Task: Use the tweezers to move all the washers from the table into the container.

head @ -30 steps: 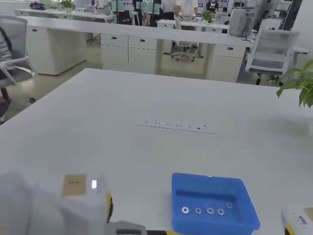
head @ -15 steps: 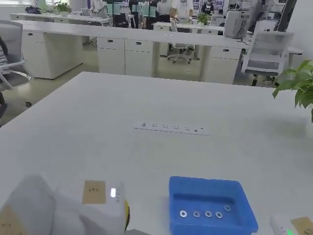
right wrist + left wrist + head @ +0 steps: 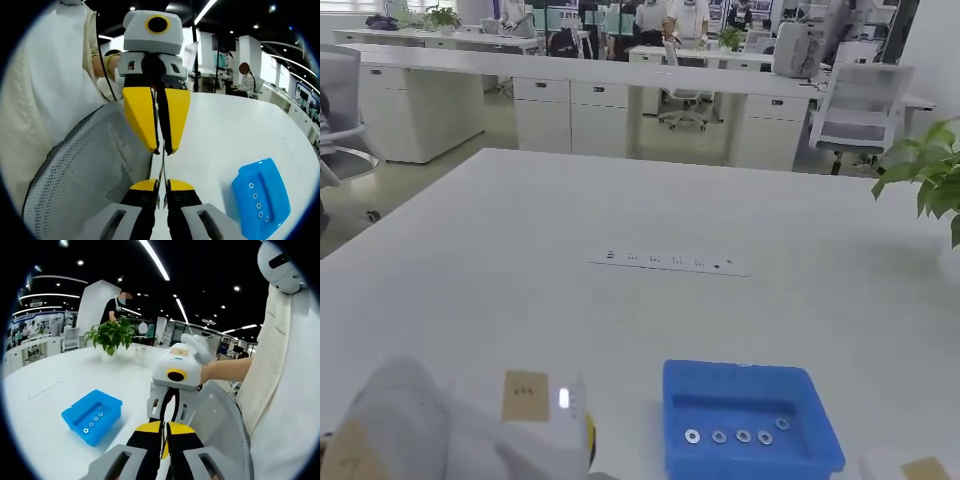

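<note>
A blue container (image 3: 740,372) stands on the white table (image 3: 620,320) near its front edge, with several washers (image 3: 743,436) in a row inside. The container also lies left of centre in the left gripper view (image 3: 111,410) and low right in the right gripper view (image 3: 280,210). The two grippers face each other tip to tip above a chair. Thin metal tweezers (image 3: 161,172) run between them. My right gripper (image 3: 161,194) is shut on one end. My left gripper (image 3: 161,150) (image 3: 163,436) is shut on the other end. The left gripper's body (image 3: 545,415) sits left of the container.
A row of sockets (image 3: 665,262) is set into the table's middle. A potted plant (image 3: 925,175) stands at the right edge. A grey mesh chair (image 3: 85,175) is under the grippers. Desks, chairs and people fill the room behind.
The head camera has tilted, so the whole scene shifted. The left gripper's body has come further right toward the container. The right gripper's corner has sunk lower at the bottom right.
</note>
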Motion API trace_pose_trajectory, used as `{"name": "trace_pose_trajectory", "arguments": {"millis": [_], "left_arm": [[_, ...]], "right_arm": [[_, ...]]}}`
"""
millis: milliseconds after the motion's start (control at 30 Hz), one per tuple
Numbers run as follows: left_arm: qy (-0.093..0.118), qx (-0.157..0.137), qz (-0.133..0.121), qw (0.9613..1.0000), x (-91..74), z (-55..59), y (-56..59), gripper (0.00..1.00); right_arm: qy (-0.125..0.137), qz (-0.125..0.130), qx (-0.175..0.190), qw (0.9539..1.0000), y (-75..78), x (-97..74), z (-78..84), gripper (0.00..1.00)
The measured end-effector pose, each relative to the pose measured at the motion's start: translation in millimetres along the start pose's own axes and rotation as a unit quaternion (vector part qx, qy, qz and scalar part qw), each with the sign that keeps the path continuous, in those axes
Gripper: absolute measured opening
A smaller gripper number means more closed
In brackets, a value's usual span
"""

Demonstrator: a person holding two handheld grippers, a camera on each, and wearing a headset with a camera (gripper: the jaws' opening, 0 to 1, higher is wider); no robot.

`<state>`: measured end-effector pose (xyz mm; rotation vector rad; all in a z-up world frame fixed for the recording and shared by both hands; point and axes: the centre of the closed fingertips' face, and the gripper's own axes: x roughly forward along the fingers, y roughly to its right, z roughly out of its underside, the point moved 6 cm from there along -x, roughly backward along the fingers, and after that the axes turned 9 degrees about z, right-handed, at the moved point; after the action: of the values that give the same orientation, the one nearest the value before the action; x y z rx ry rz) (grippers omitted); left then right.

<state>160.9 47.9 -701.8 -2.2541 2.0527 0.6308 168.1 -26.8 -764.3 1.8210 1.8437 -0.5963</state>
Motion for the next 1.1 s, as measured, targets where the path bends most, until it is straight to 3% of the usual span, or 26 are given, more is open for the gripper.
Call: {"name": "trace_pose_trajectory", "arguments": {"millis": [533,633,733,800,933,1100], "left_arm": [[-0.02,0.017,0.003,0.9997,0.5,1.7,-2.5,0.0],[-0.036,0.028,0.003,0.9989,1.2,4.8,-4.0,0.0],[-0.048,0.036,-0.001,0.9982,2.7,7.1,-7.2,0.0],[-0.062,0.063,-0.015,0.996,2.9,8.3,-12.7,0.0],[-0.09,0.078,-0.013,0.9929,8.6,15.5,-22.7,0.0],[-0.118,0.081,-0.01,0.9896,19.2,27.2,-38.9,0.0]], "right_arm": [[-0.012,0.004,-0.002,0.9999,1.8,-0.5,4.5,0.04],[-0.025,0.009,-0.005,0.9996,3.3,-1.5,8.5,0.04],[-0.033,0.029,-0.001,0.999,9.1,-4.6,13.5,0.05],[-0.036,0.048,0.006,0.9982,15.4,-7.7,17.0,0.05],[-0.052,0.081,0.008,0.9953,27.2,-10.9,25.5,0.07],[-0.07,0.105,0.008,0.992,34.5,-2.0,41.7,0.07]]}}
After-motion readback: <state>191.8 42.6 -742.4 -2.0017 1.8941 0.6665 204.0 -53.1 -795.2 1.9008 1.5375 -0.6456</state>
